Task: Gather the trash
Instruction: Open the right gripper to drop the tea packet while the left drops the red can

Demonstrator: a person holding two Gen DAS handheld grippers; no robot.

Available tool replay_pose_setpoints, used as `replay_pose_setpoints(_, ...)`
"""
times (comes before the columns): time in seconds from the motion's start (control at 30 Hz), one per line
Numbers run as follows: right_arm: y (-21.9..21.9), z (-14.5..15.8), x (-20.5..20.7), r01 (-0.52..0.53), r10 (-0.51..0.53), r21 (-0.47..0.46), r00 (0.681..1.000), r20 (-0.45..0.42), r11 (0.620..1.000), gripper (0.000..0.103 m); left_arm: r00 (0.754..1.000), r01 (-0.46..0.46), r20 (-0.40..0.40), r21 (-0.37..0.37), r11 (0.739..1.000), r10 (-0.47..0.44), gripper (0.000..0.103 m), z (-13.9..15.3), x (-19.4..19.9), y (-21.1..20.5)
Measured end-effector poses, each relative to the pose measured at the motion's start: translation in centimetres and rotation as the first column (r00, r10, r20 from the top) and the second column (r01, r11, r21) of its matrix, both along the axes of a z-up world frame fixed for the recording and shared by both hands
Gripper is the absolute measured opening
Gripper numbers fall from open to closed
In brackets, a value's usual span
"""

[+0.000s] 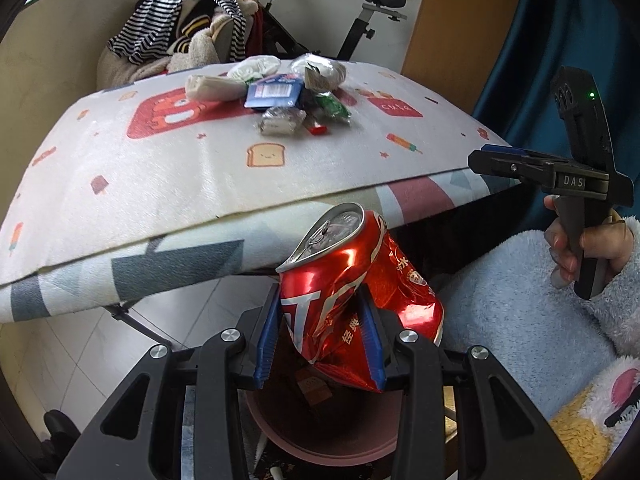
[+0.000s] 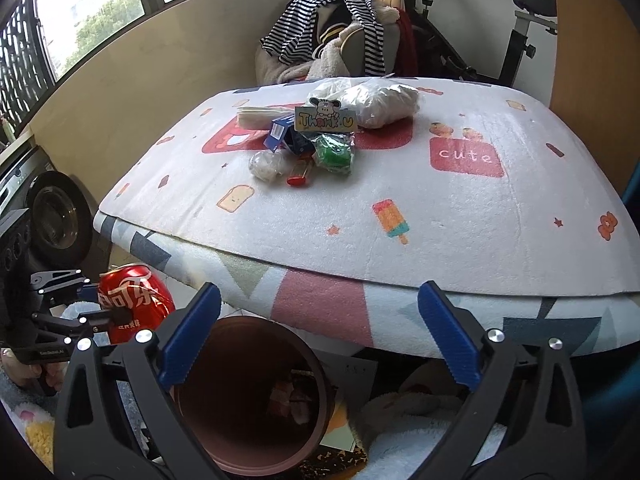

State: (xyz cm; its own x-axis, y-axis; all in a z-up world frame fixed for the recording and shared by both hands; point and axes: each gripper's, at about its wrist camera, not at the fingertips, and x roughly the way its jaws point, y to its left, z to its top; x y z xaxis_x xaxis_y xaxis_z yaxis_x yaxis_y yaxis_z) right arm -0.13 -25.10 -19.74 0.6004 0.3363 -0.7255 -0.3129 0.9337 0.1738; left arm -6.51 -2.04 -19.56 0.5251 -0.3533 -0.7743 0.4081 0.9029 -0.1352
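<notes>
Left wrist view: the left gripper (image 1: pixel 322 332) pinches a crushed red aluminium drink can (image 1: pixel 356 280) between its blue pads, directly above a round pink plastic bin (image 1: pixel 320 446). Ahead, a pile of wrappers and plastic bags (image 1: pixel 280 92) lies on the cartoon-printed desk (image 1: pixel 160 176).

Right wrist view: the right gripper (image 2: pixel 320 336) is spread wide and empty, above the bin (image 2: pixel 248 396). The can (image 2: pixel 134 300) is to its left, the pile (image 2: pixel 320 132) well ahead.

The bin (image 1: pixel 320 436) beneath the crushed can (image 1: pixel 352 280) is mostly hidden by the can and gripper arms; scraps inside the bin are too dim to identify. Beyond the bin, the exercise bike's (image 2: pixel 520 20) handlebars run past the frame's top edge.
</notes>
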Motion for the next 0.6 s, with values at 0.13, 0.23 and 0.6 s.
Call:
replay_pose_setpoints(0.13, 0.2, -0.1, -0.2, -0.003, 0.003, -0.007, 1.0, 0.004, 1.0, 0.097, 1.0, 0.01, -0.012, -0.002, 1.0, -0.01, 0.037, -0.5, 0.2, -0.5)
replay_pose_setpoints(0.23, 0.2, -0.3, -0.1, 0.005, -0.005, -0.009, 1.0, 0.004, 1.0, 0.097, 1.0, 0.022, -0.019, 0.002, 1.0, -0.022, 0.037, -0.8, 0.2, -1.0)
replay_pose_setpoints(0.6, 0.3, -0.5, -0.1, 0.002, -0.002, -0.038, 1.0, 0.013, 0.999, 0.097, 1.0, 0.015, -0.02, 0.0, 1.0, -0.015, 0.081, -1.4, 0.4, -1.1)
